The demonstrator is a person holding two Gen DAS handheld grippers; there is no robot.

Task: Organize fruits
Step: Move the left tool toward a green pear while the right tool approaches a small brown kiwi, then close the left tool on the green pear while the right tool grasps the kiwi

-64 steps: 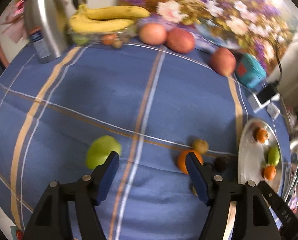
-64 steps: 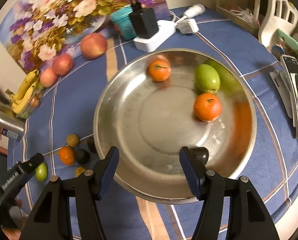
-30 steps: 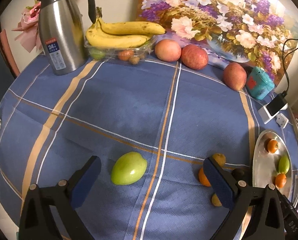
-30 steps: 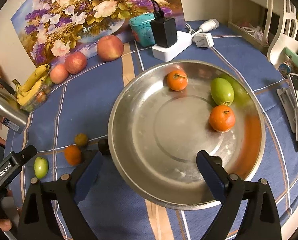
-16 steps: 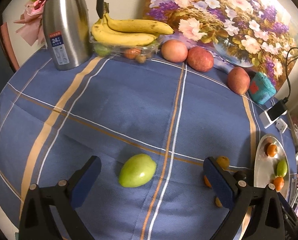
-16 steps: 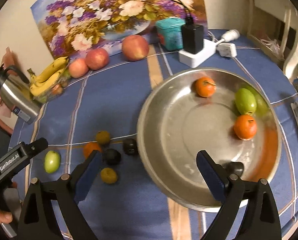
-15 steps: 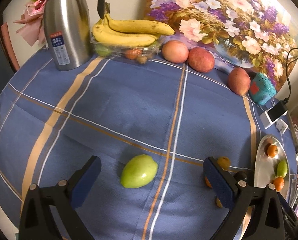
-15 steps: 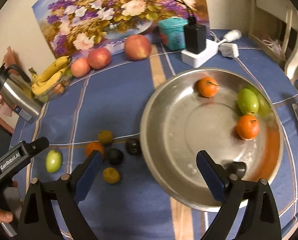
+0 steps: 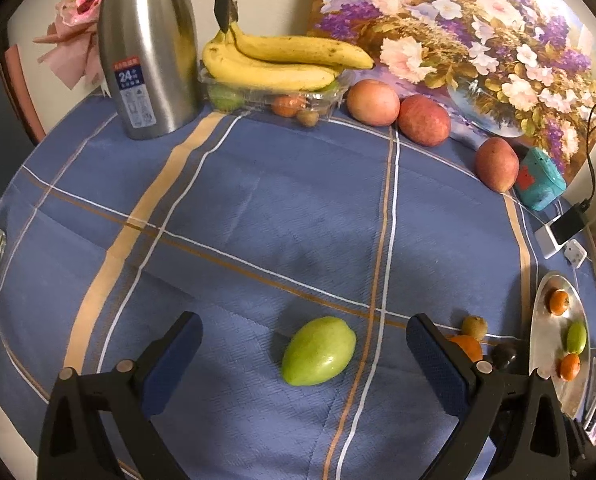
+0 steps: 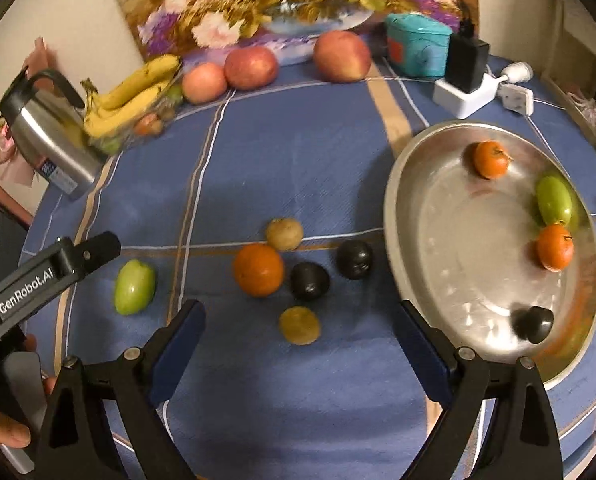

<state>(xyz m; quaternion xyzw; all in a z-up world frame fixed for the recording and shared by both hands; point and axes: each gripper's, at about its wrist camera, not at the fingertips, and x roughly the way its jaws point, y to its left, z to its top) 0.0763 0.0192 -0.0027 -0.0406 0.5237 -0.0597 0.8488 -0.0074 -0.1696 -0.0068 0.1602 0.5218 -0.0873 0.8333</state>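
Left gripper (image 9: 304, 356): fingers spread wide, nothing pinched; one green fruit (image 9: 318, 351) lies on the cloth between them, touching neither pad.
Right gripper (image 10: 300, 354): fingers spread wide, empty, above the loose cluster of small fruit.
Metal dish (image 10: 426, 280): at the right of the table, holding four fruits.
In the dish: two oranges (image 10: 491, 159) (image 10: 554, 246), one green fruit (image 10: 554, 200), one dark plum (image 10: 533, 323) near the front rim.
Loose cluster on the cloth, left of the dish: five pieces.
Cluster count: one orange (image 10: 258, 269), two dark plums (image 10: 309, 281) (image 10: 354, 259), two yellowish-brown small fruits (image 10: 284, 233) (image 10: 300, 325).
Cluster spacing: orange and upper yellowish fruit just beside each other; lower yellowish fruit nearest the right gripper's fingers.
Lone green fruit, right wrist view (image 10: 134, 286): well left of the cluster, under the left gripper's arm.
Apples: three (image 9: 373, 102) (image 9: 424, 119) (image 9: 497, 164), in a row along the far edge.
Bananas (image 9: 281, 62): one bunch, on top of a clear tray (image 9: 322, 98) with a few small fruits inside; number of those unclear.
Steel jug (image 9: 147, 48): one, upright, far left.
Flower painting (image 9: 478, 24): one, leaning behind the apples.
Teal box (image 9: 538, 182): one, beside the rightmost apple.
Tablecloth (image 9: 277, 208): blue with tan and white stripes.
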